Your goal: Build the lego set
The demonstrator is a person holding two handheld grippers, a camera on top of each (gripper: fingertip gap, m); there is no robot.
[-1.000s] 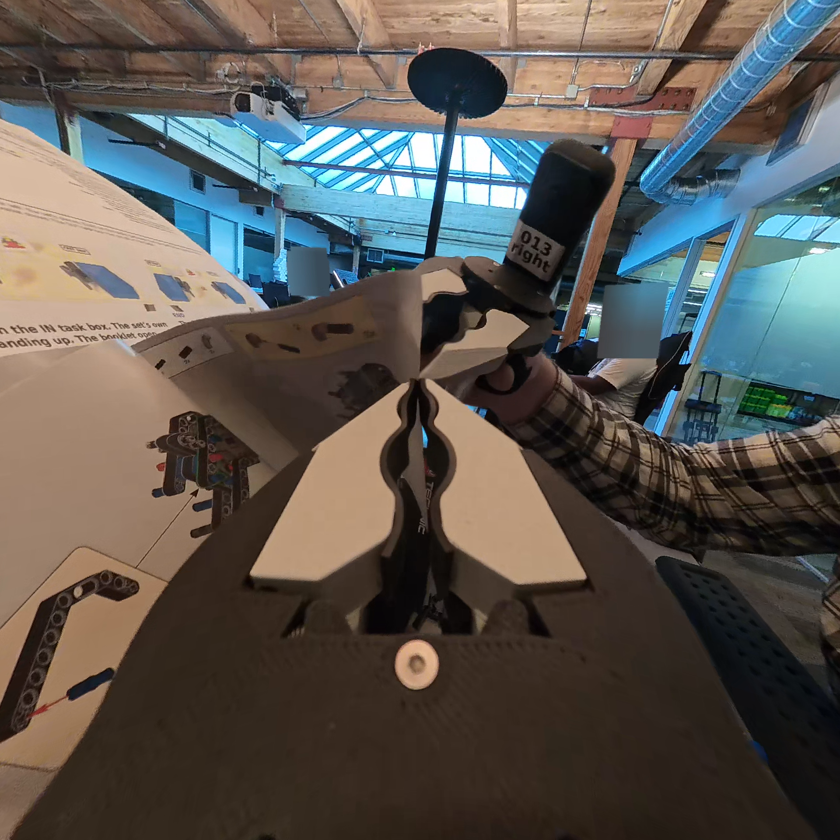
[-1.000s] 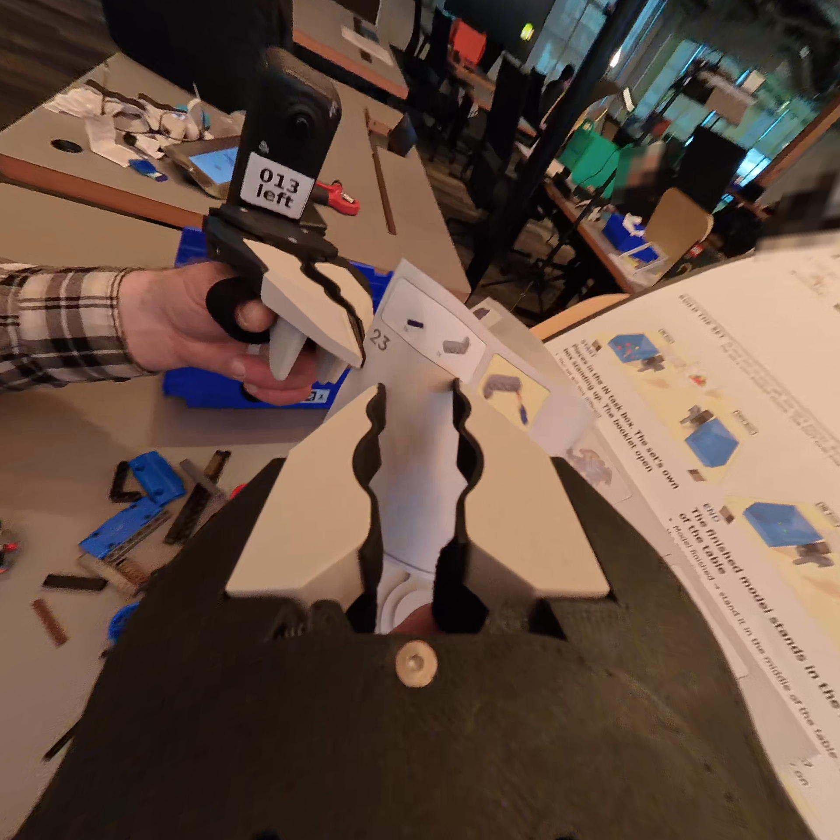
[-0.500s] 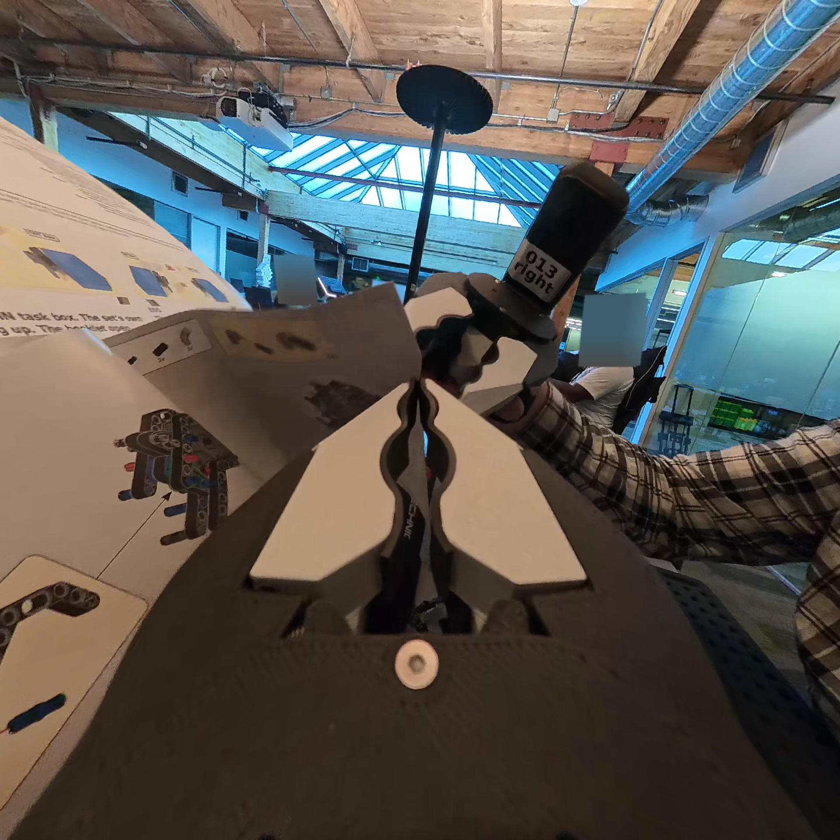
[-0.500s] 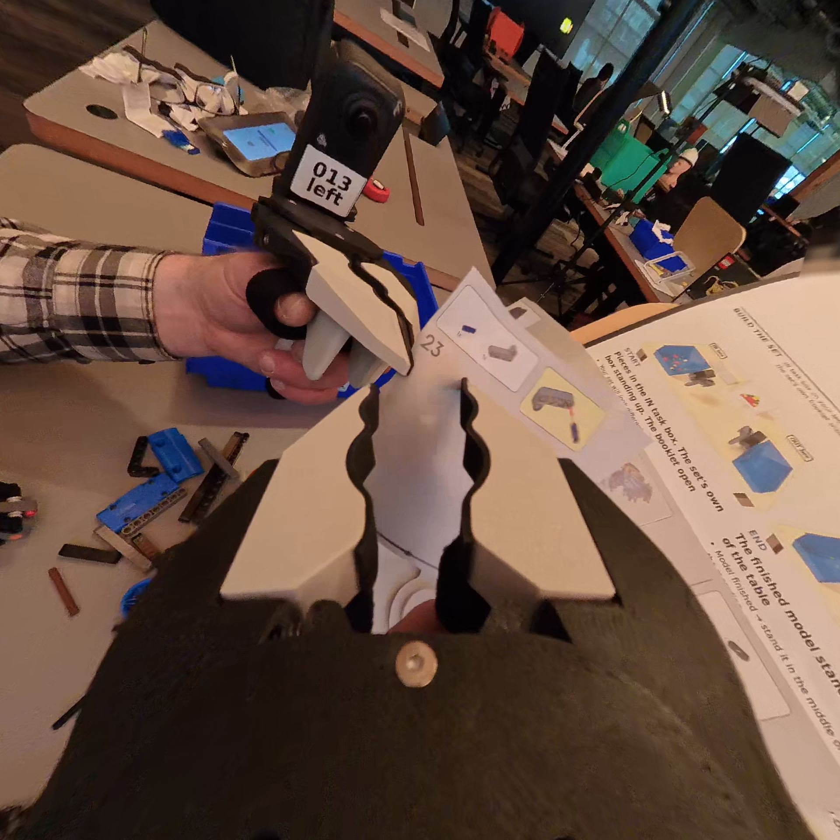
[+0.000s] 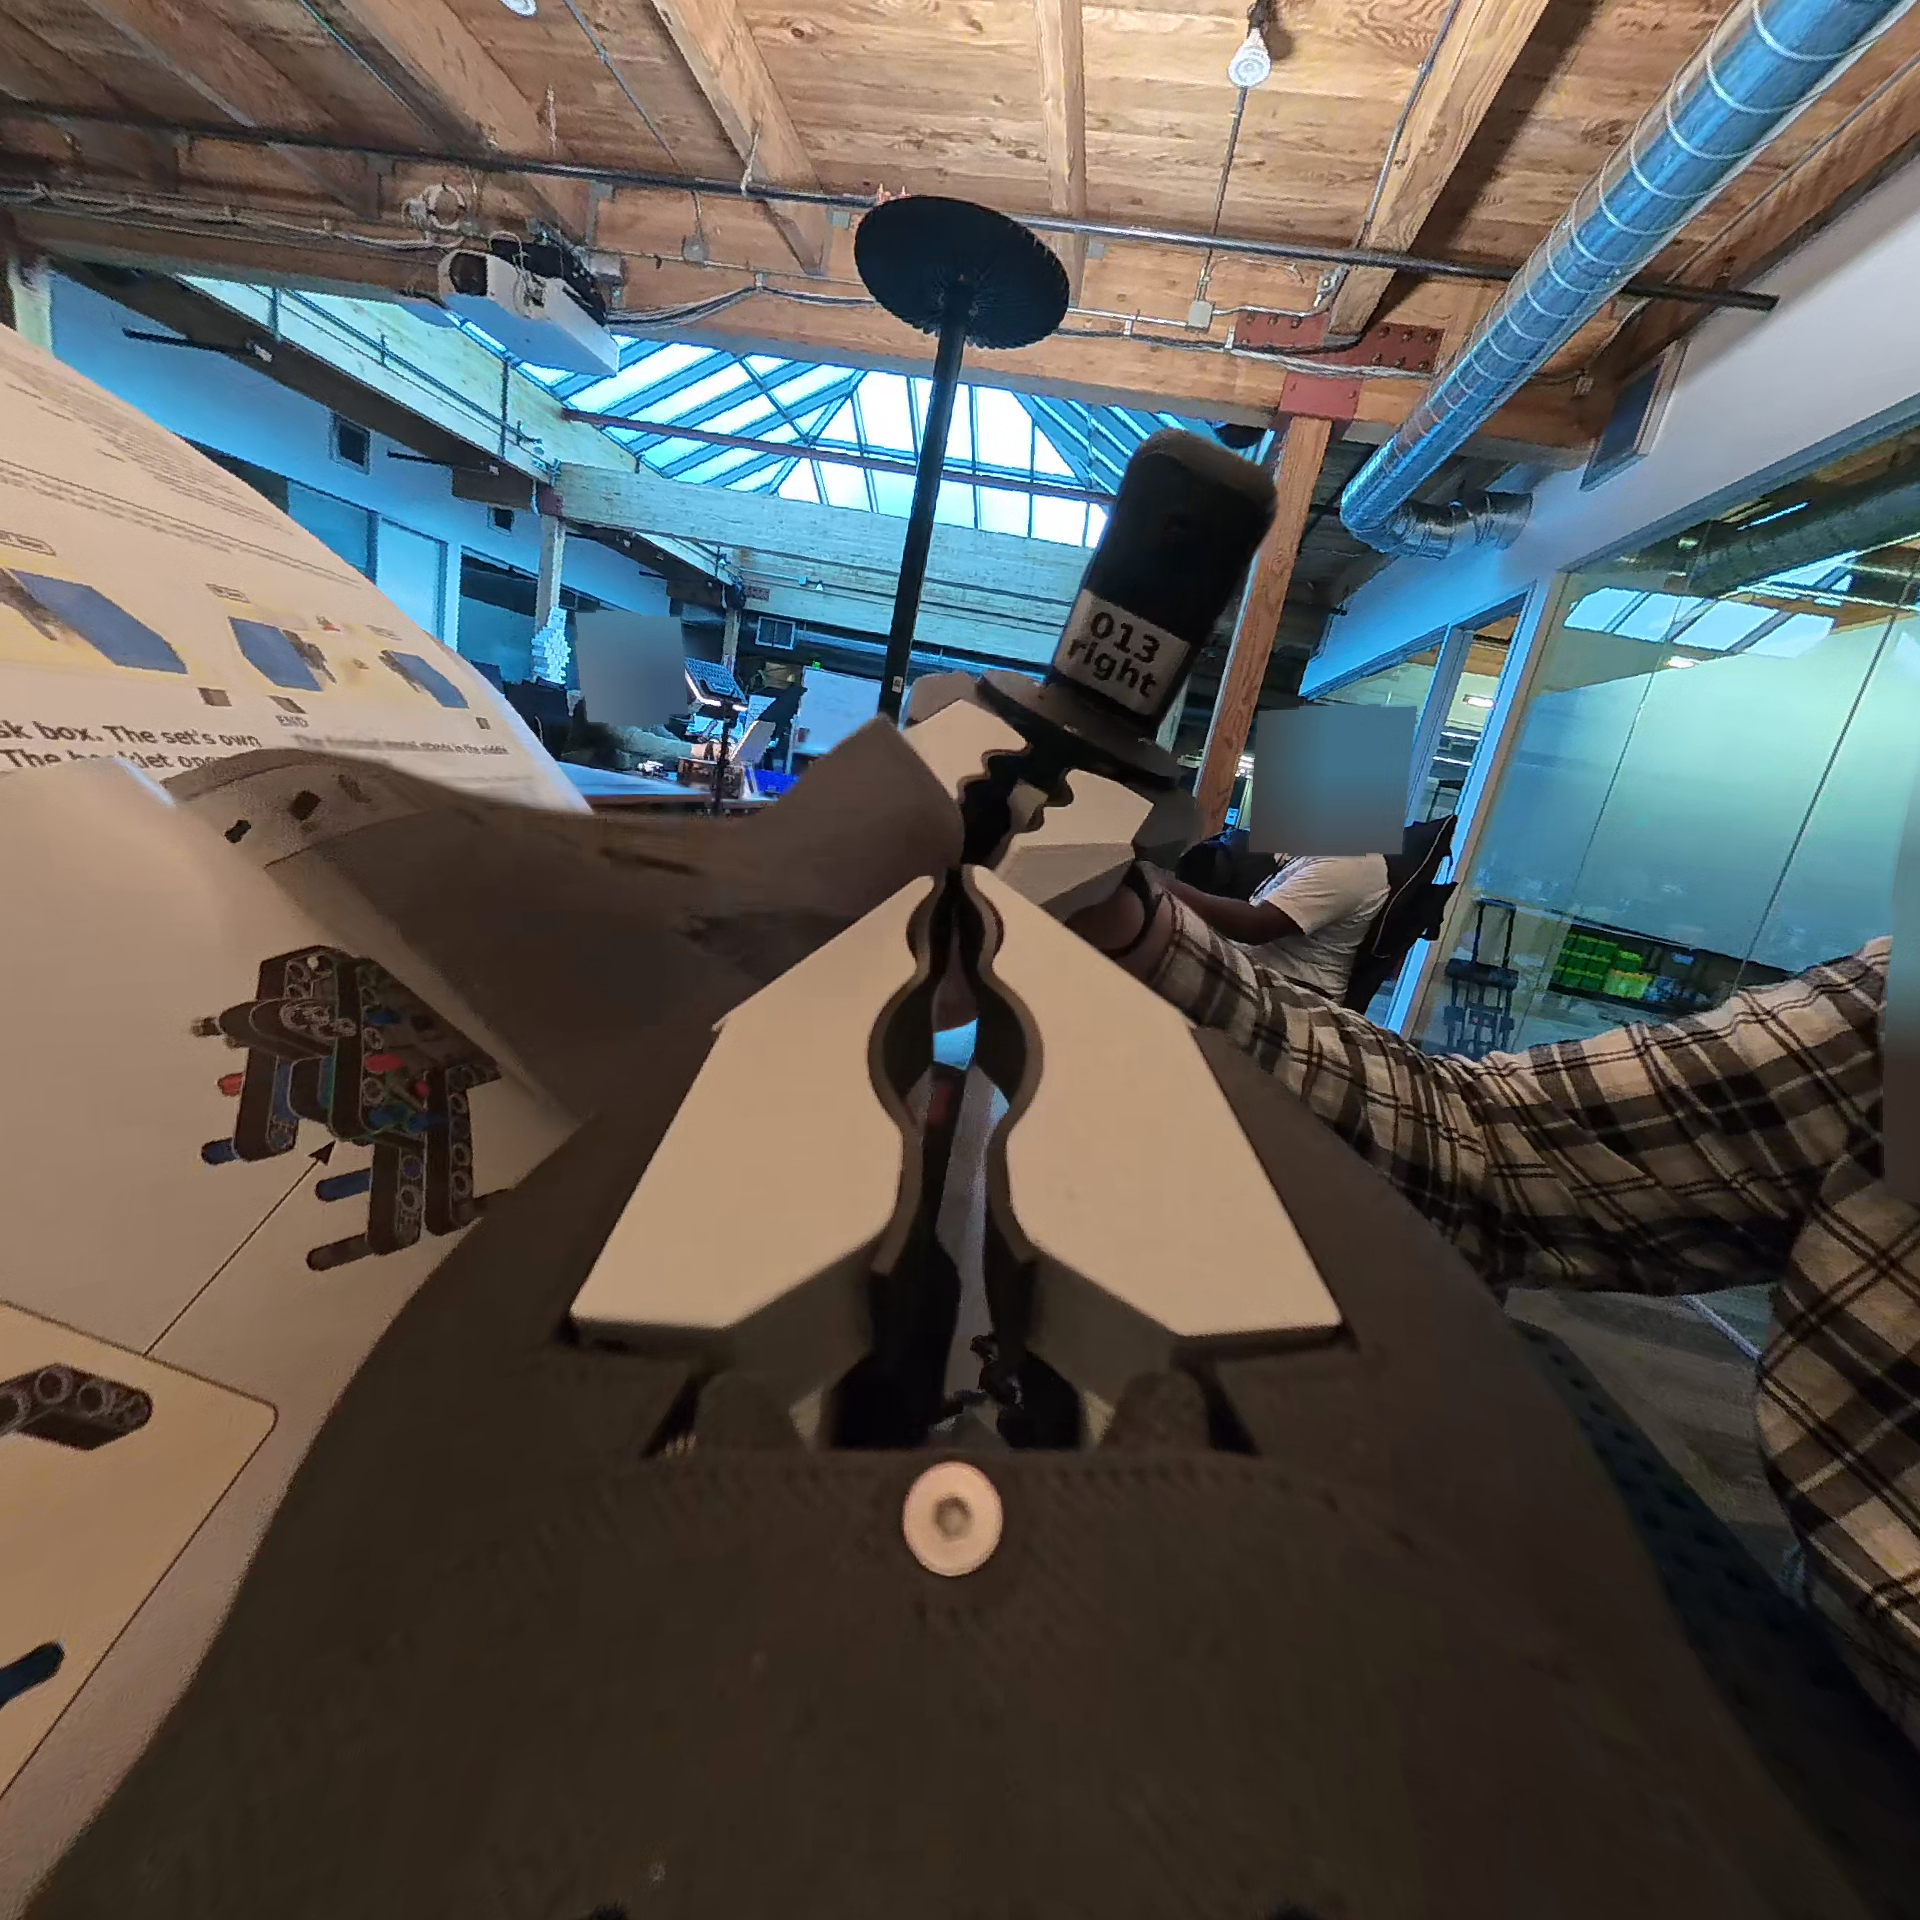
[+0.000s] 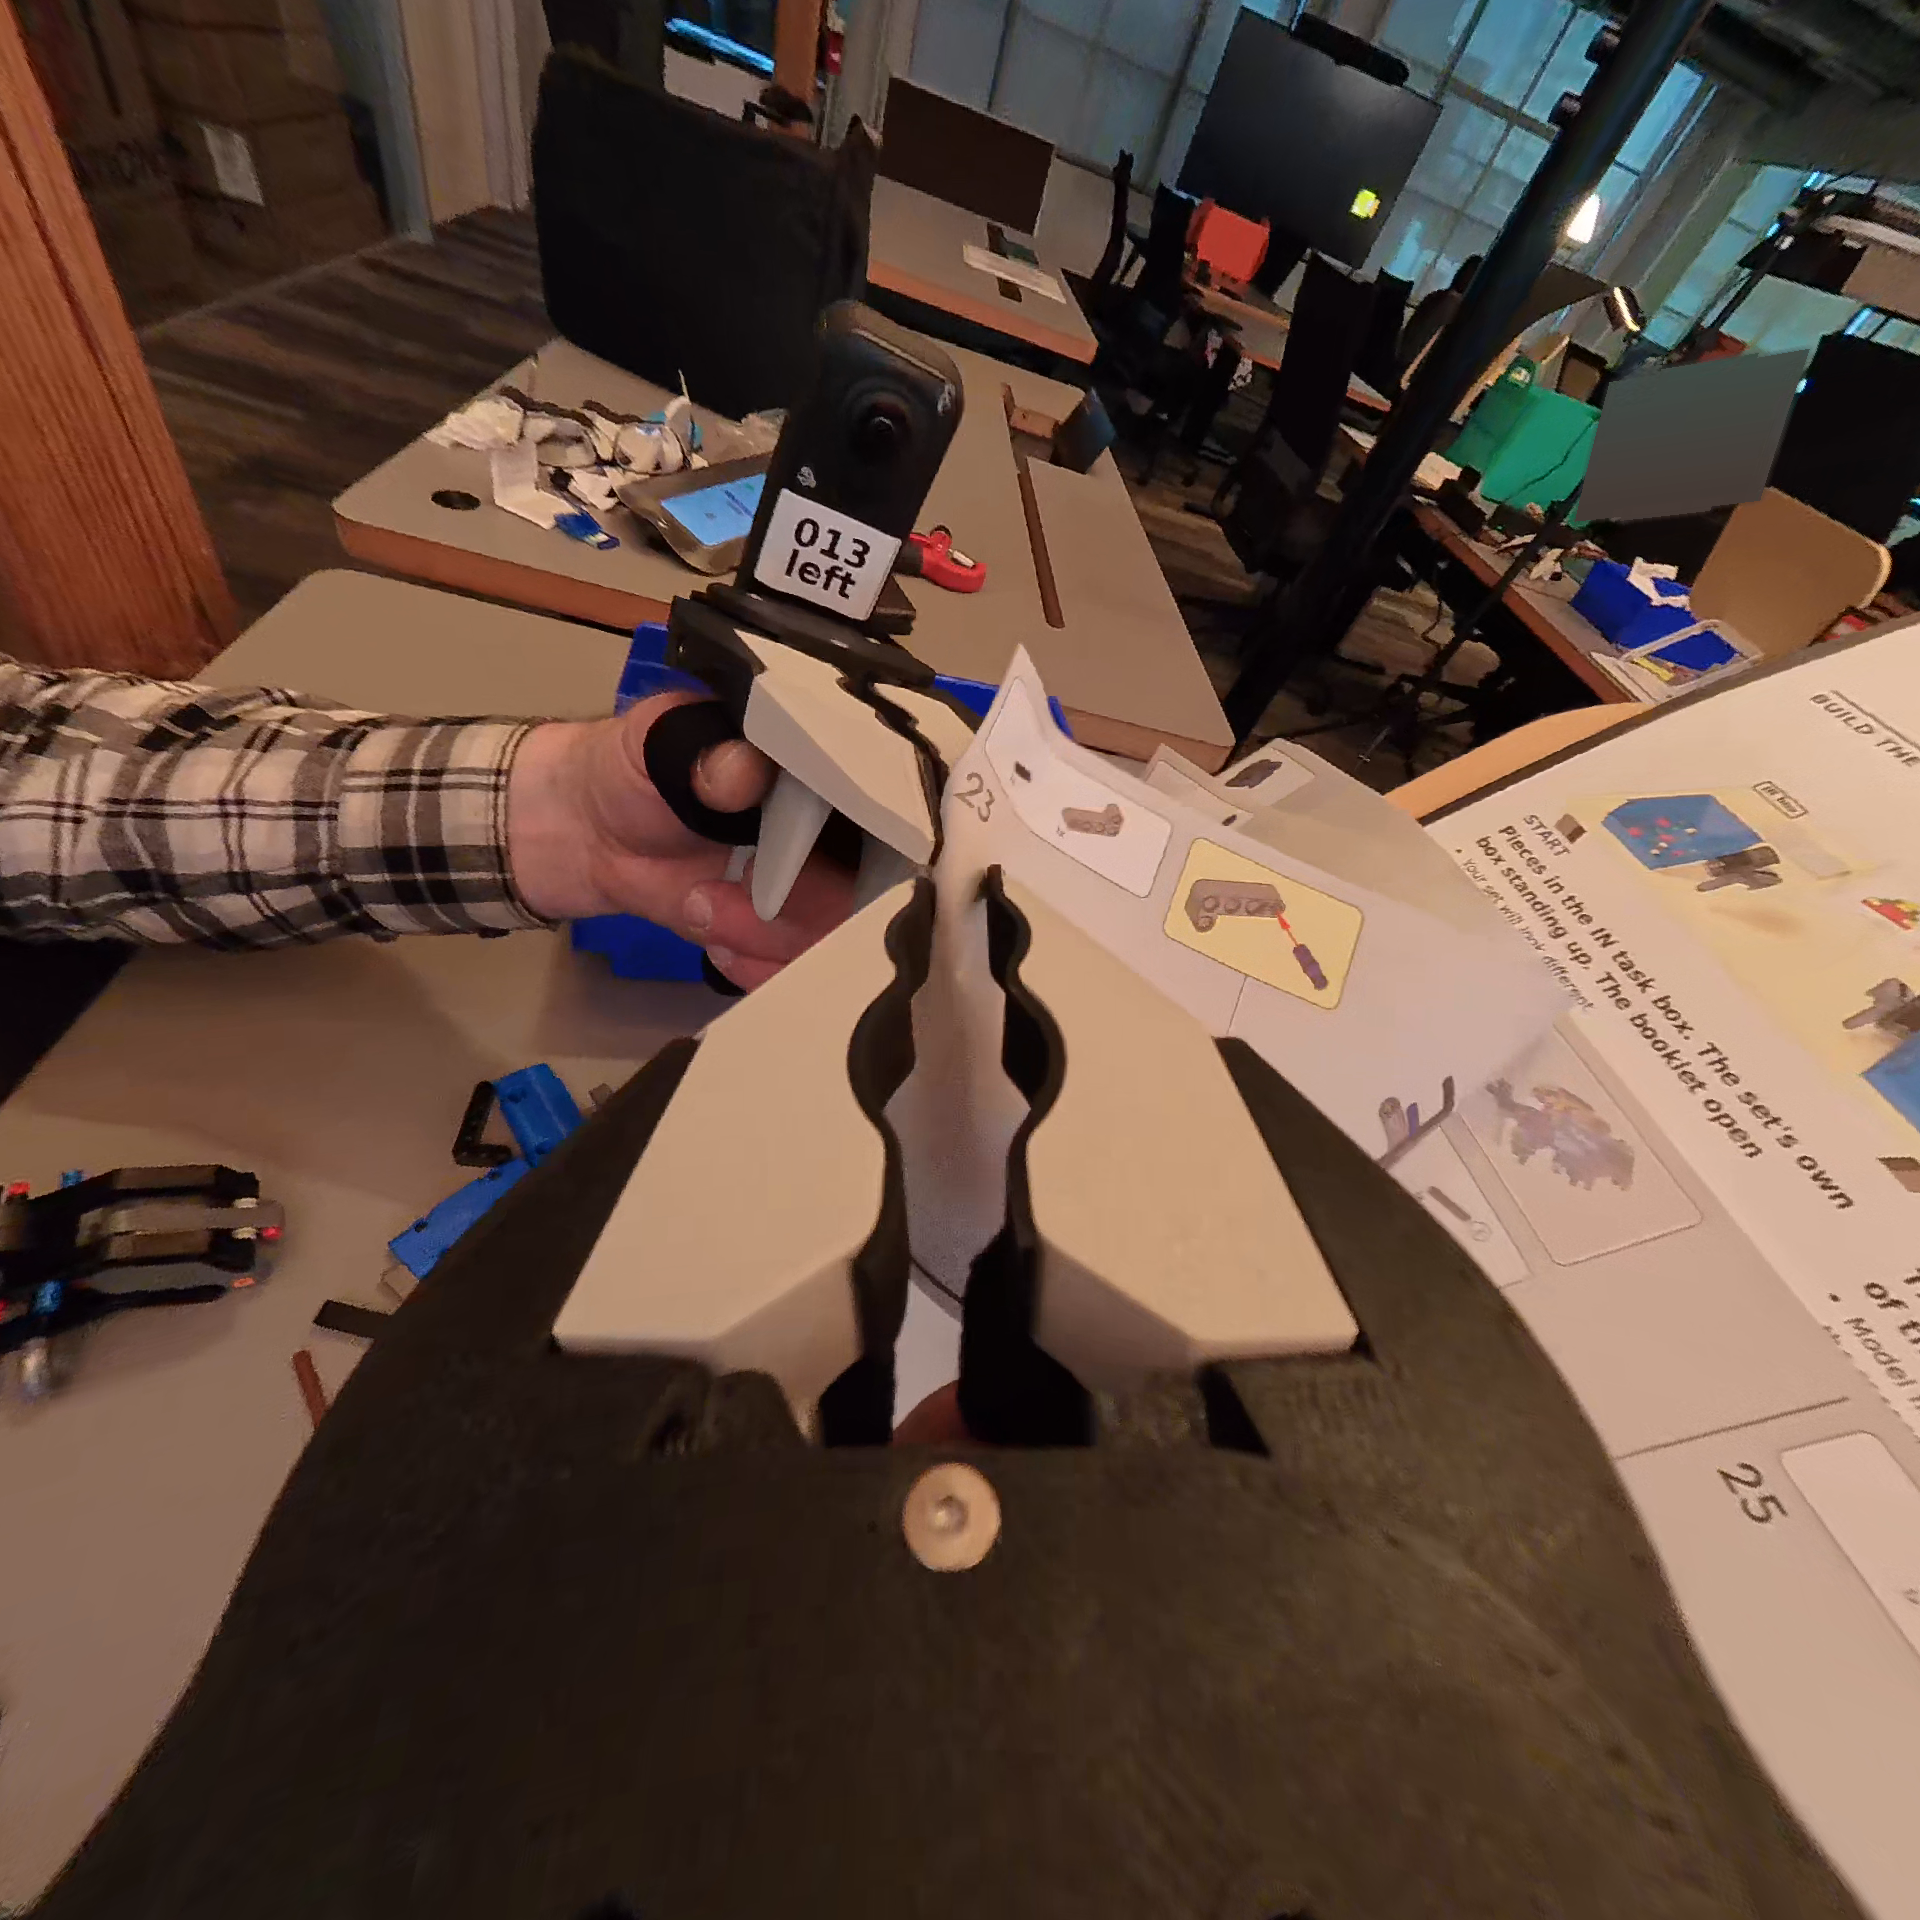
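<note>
An instruction booklet page [image 6: 1143,862] stands lifted between both grippers. My right gripper [image 6: 956,883] is closed down on this page, which runs between its fingers. My left gripper [image 5: 956,883] is shut on the same page's edge, which shows as a thin dark line; it also appears in the right wrist view [image 6: 930,831], pinching the page's top corner. The right gripper shows in the left wrist view [image 5: 982,831] just behind the curled page [image 5: 623,914]. A partly built black model [image 6: 135,1236] lies on the table at far left.
Loose blue and black pieces [image 6: 530,1112] lie on the grey table [image 6: 208,1507]. A blue bin [image 6: 623,945] sits behind the left hand. A large printed task sheet [image 6: 1714,935] stands at right. Other desks and chairs fill the background.
The right gripper's fingers have narrowed onto the page. Both grippers have risen and come tip to tip, and the page has curled further over.
</note>
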